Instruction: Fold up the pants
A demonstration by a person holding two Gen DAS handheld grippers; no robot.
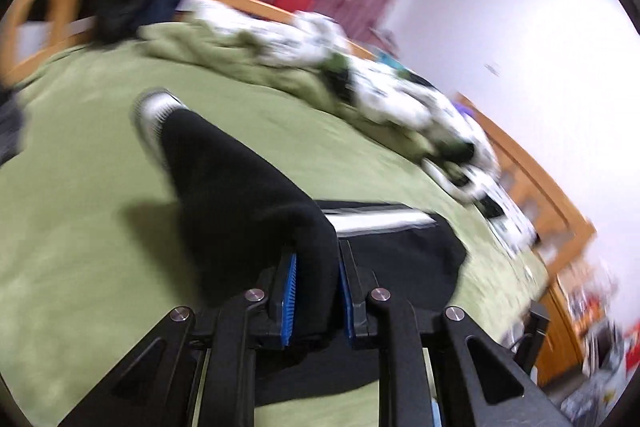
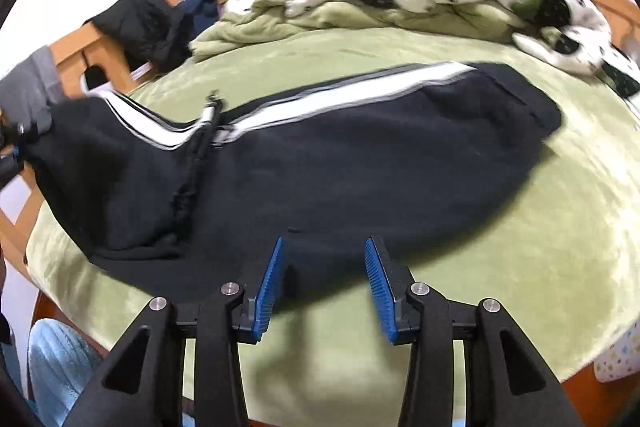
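Left wrist view
Pants (image 1: 248, 195): black, white-striped; a lifted fold runs away from the camera, up-left, over the green blanket (image 1: 80, 227).
Left gripper (image 1: 316, 287): blue pads pinching that black fold.

Right wrist view
Pants (image 2: 320, 163): lying on the bed, long axis left to right, white stripe along the far edge, drawstring near the left end.
Right gripper (image 2: 324, 287): spread, nothing between the pads, at the near edge.

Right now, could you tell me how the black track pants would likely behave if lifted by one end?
Probably floppy: the black track pants drape from the left claw. Likely sags midway. Fleecy fabric probably grips rather than slips.
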